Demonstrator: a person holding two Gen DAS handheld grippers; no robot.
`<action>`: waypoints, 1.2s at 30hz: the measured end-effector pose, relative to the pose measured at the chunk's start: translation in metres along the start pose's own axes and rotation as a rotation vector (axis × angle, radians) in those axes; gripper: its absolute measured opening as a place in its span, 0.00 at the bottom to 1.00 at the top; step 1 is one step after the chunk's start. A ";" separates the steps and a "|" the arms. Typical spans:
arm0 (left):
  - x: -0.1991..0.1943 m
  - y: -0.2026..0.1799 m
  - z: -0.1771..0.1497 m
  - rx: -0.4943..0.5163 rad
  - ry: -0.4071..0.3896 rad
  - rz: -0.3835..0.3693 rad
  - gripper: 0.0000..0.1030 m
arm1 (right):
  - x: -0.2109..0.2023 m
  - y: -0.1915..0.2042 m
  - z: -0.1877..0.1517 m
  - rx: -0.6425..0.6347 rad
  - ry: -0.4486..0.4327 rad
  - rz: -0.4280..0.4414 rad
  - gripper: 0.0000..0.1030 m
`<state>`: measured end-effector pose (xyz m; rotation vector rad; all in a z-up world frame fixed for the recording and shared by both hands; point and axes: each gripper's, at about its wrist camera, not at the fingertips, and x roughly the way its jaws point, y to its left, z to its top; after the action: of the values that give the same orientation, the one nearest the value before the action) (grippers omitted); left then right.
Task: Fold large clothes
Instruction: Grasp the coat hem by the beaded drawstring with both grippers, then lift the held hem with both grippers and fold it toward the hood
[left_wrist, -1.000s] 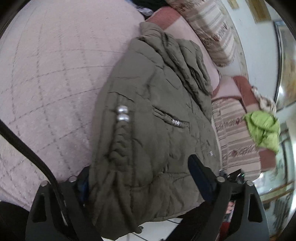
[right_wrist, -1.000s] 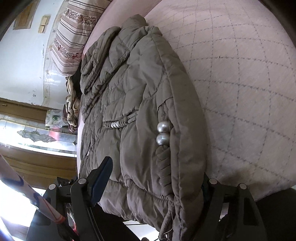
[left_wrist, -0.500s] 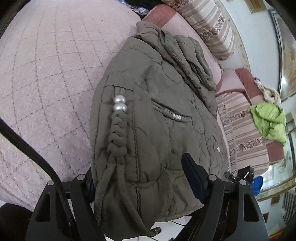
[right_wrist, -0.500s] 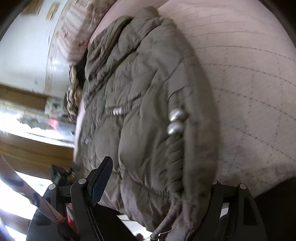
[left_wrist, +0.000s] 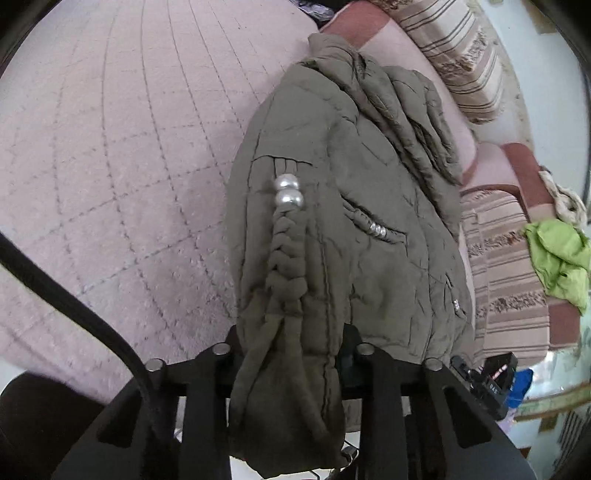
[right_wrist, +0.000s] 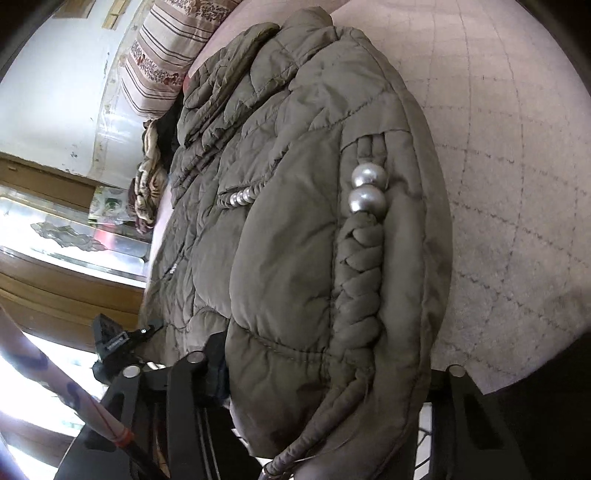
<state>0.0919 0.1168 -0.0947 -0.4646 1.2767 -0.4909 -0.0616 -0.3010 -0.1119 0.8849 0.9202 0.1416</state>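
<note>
An olive quilted jacket (left_wrist: 362, 229) lies folded on a pink quilted bed cover (left_wrist: 110, 166), with a braided cord and two silver beads (left_wrist: 288, 192) along its near edge. My left gripper (left_wrist: 291, 354) is shut on the jacket's hem, which bunches between its jaws. In the right wrist view the same jacket (right_wrist: 288, 221) fills the frame. My right gripper (right_wrist: 325, 373) has closed onto the hem on both sides; its right finger is hidden by fabric.
Striped pillows (left_wrist: 454, 55) and a striped blanket (left_wrist: 506, 273) lie past the jacket. A lime green garment (left_wrist: 557, 258) lies at the right. A wooden cabinet with glass (right_wrist: 55, 236) stands at the left in the right wrist view.
Both grippers closed in on the jacket's hem: the left jaws went from wide apart to pinching the fabric, and the right jaws narrowed onto it.
</note>
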 end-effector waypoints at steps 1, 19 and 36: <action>-0.004 -0.010 0.000 0.023 -0.009 0.036 0.24 | -0.002 0.003 0.001 -0.007 -0.007 -0.004 0.40; -0.070 -0.112 -0.016 0.236 -0.226 0.319 0.15 | -0.067 0.070 0.012 -0.193 -0.150 -0.083 0.23; -0.100 -0.152 0.003 0.297 -0.323 0.350 0.15 | -0.116 0.111 0.030 -0.313 -0.233 -0.069 0.20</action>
<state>0.0601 0.0527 0.0722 -0.0607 0.9272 -0.2868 -0.0838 -0.3006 0.0499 0.5649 0.6864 0.1159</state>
